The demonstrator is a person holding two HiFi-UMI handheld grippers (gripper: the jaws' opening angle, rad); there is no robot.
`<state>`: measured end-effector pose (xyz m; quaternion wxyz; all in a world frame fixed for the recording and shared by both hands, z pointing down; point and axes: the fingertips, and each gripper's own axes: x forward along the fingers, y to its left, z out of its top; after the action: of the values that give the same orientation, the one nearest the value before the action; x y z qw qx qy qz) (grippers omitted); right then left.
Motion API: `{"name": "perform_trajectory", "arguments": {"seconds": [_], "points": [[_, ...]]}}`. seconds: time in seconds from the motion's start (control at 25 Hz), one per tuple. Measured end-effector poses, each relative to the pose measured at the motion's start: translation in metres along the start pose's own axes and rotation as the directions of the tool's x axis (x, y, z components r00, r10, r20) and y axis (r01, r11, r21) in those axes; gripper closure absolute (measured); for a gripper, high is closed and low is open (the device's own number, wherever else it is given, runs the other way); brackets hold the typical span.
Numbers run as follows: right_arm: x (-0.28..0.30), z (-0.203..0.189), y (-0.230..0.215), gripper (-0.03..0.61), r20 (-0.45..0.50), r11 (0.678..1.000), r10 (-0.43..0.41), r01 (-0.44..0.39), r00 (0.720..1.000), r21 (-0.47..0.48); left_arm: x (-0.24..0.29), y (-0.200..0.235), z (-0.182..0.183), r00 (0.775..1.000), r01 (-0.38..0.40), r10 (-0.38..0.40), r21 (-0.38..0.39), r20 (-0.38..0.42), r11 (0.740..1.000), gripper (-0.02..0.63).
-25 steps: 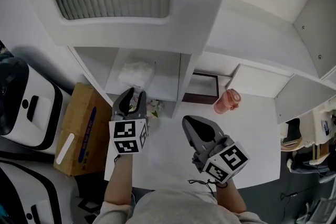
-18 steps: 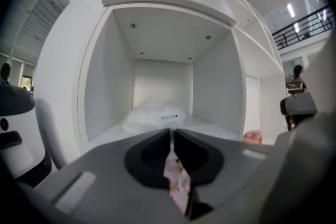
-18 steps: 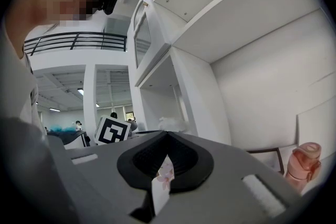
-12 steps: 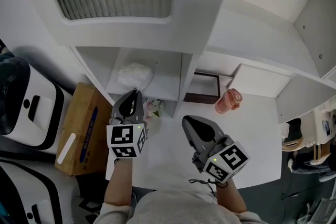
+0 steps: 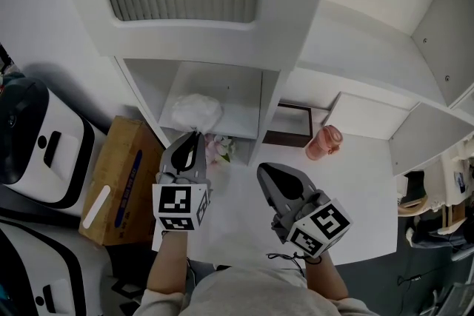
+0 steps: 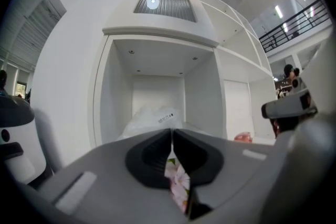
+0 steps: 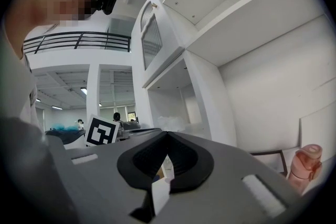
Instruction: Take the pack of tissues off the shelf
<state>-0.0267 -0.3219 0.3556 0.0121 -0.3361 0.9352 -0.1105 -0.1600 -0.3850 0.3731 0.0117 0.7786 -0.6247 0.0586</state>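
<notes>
A white crinkly plastic pack (image 5: 196, 112) lies in the lower-left compartment of the white shelf (image 5: 268, 96); it also shows in the left gripper view (image 6: 152, 117). A small floral pack (image 5: 221, 149) lies on the table at the foot of the shelf. My left gripper (image 5: 191, 135) hovers just in front of that compartment, below the white pack, jaws shut (image 6: 172, 131). The floral pack (image 6: 177, 181) shows through the gap behind the tips; I cannot tell whether it is pinched. My right gripper (image 5: 263, 170) is shut over the table (image 7: 167, 134), holding nothing.
A pink bottle (image 5: 321, 142) stands on the white table (image 5: 363, 189) right of the shelf, beside a dark frame (image 5: 289, 126). A cardboard box (image 5: 118, 181) and a white appliance (image 5: 37, 140) sit on the floor to the left.
The left jaws stood open a second ago and are now shut. The left gripper has drawn back a little from the shelf. The right gripper has not moved.
</notes>
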Motion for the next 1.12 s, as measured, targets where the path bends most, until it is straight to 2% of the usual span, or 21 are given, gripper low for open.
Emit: {"name": "perform_trajectory", "arguments": {"seconds": [0.16, 0.44, 1.12], "points": [[-0.001, 0.001, 0.010, 0.577, 0.001, 1.000, 0.006, -0.006, 1.000, -0.007, -0.016, 0.000, 0.006, 1.000, 0.008, -0.008, -0.002, 0.021, 1.000, 0.604], [-0.001, 0.002, 0.033, 0.578, 0.009, 1.000, 0.021, -0.021, 1.000, -0.016, -0.047, -0.005, 0.017, 0.999, 0.026, -0.028, 0.037, 0.045, 0.999, 0.605], [-0.019, -0.005, 0.085, 0.577, 0.015, 0.999, 0.030, -0.030, 0.999, -0.031, -0.122, -0.020, 0.026, 0.993, 0.084, -0.087, 0.035, 0.080, 0.996, 0.606]]}}
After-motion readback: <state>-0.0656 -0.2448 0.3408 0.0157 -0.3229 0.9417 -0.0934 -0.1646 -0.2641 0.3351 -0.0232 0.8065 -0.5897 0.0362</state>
